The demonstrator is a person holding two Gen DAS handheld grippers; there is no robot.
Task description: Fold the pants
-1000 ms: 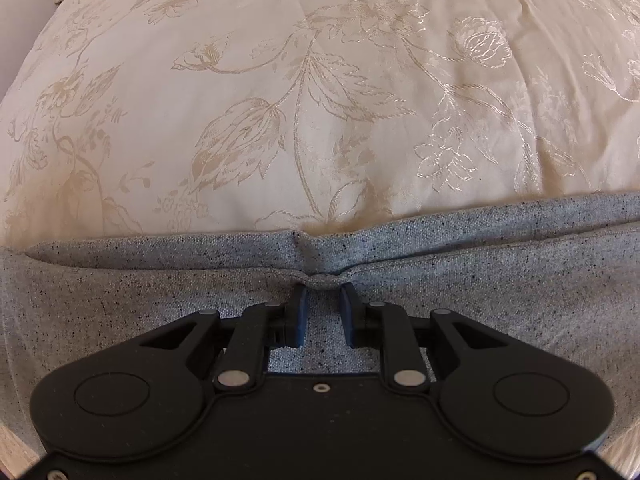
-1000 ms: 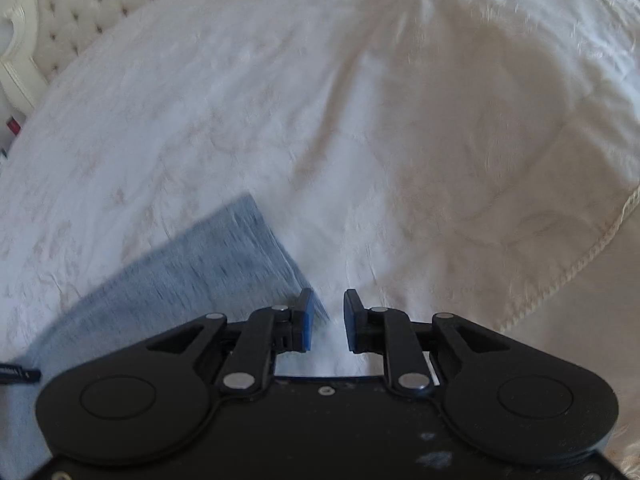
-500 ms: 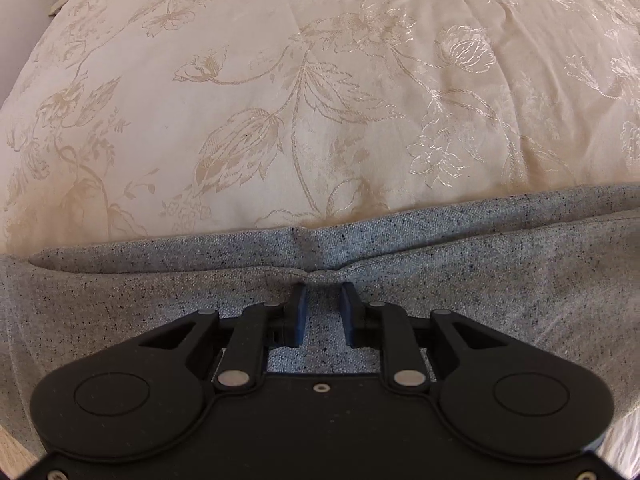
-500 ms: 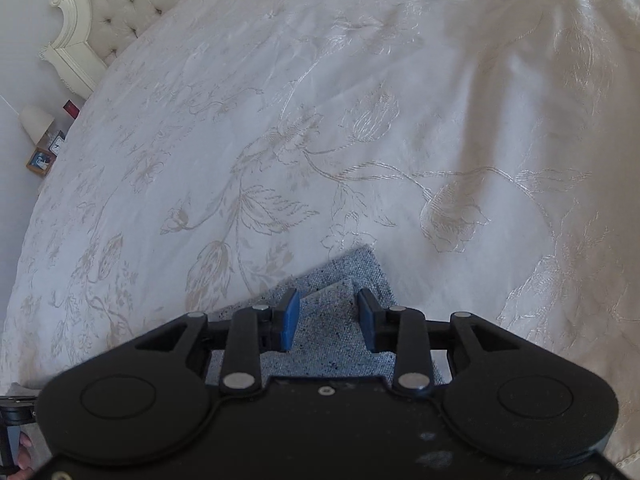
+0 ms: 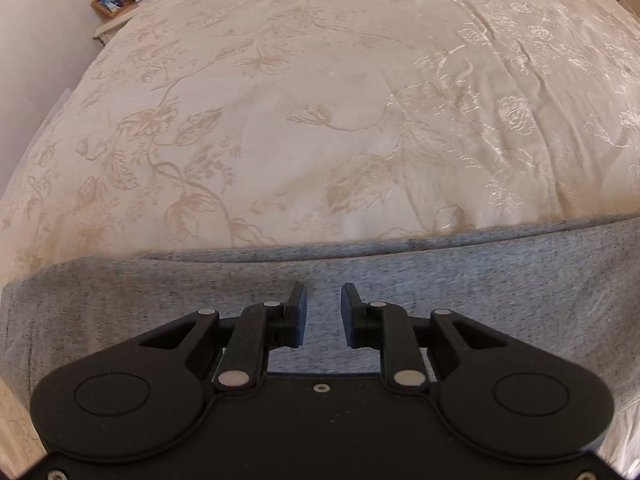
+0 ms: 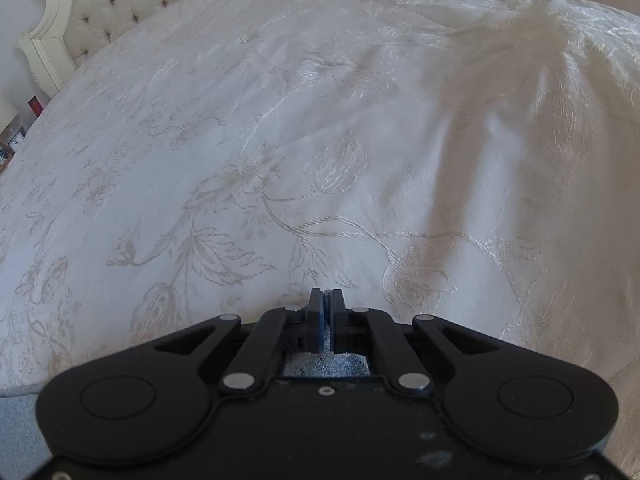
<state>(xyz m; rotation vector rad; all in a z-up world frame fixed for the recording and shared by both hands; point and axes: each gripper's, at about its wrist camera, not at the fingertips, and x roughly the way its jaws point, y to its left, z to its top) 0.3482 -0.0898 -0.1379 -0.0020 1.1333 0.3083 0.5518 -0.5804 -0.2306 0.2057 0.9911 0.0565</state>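
The pants are of grey speckled knit cloth and lie flat on the cream flowered bedspread, as a wide band across the near edge of the bed. Along their far edge runs a low fold or seam; the blur does not let me tell which. In the right wrist view a small bit of the same grey cloth shows between the closed fingers.

left gripper: jaws parted, level | right gripper: jaws pinched on cloth
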